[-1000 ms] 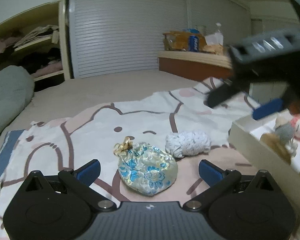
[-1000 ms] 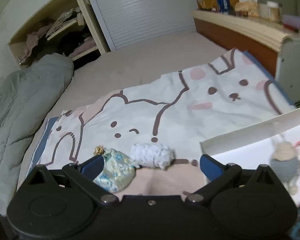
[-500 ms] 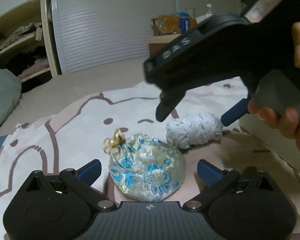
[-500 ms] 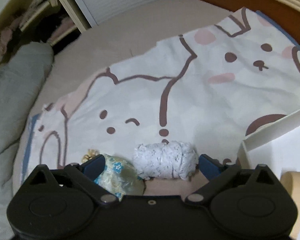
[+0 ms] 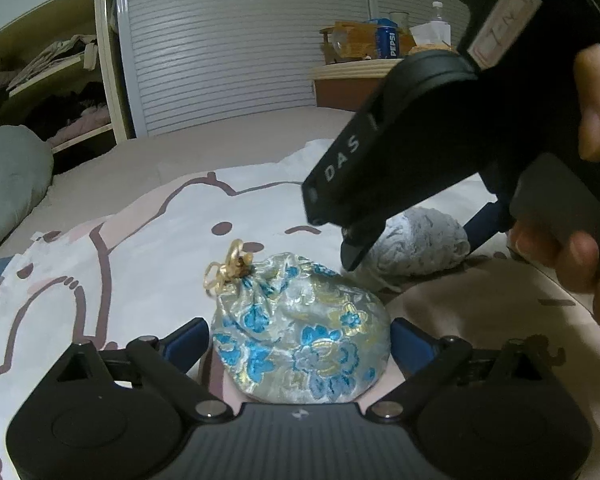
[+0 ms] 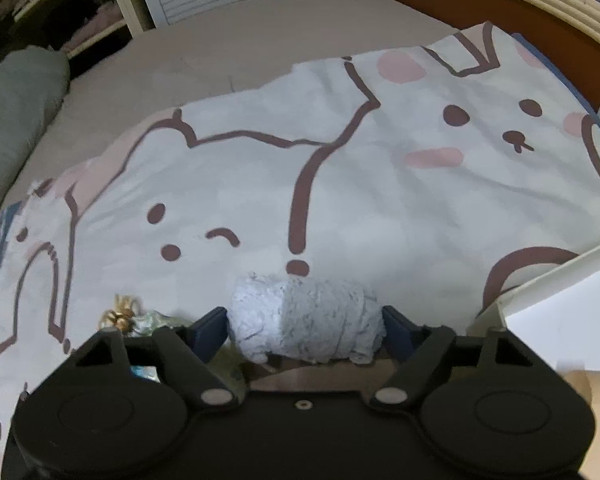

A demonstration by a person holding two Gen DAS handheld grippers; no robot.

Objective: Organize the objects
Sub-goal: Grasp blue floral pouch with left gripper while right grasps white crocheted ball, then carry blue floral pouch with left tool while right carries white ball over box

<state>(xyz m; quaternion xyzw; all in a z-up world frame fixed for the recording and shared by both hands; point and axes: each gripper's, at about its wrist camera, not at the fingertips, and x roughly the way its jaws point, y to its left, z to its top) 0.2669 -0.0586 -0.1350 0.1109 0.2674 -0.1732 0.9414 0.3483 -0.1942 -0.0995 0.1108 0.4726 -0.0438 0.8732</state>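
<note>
Both grippers closing at once. Left gripper (image 5: pixel 300 342) straddles brocade pouch (image 5: pixel 300 332), right gripper (image 6: pixel 302 330) straddles white yarn bundle (image 6: pixel 306 318); pads near contact, no firm grip seen. Both items mid-bed (image 6: pixel 260 40), on blanket. Risks: soft pouch squashes, slips; blanket (image 6: pixel 380 184) pinched; grippers collide, items adjacent.

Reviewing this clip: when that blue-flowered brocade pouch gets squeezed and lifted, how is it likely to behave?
The brocade pouch bulges and creases unevenly, so it will probably deform rather than stay stiff. Its glossy fabric may slip somewhat between the closing pads of the left gripper. It sits slumped on the bedsheet, so rolling seems unlikely; weight cannot be judged.
</note>
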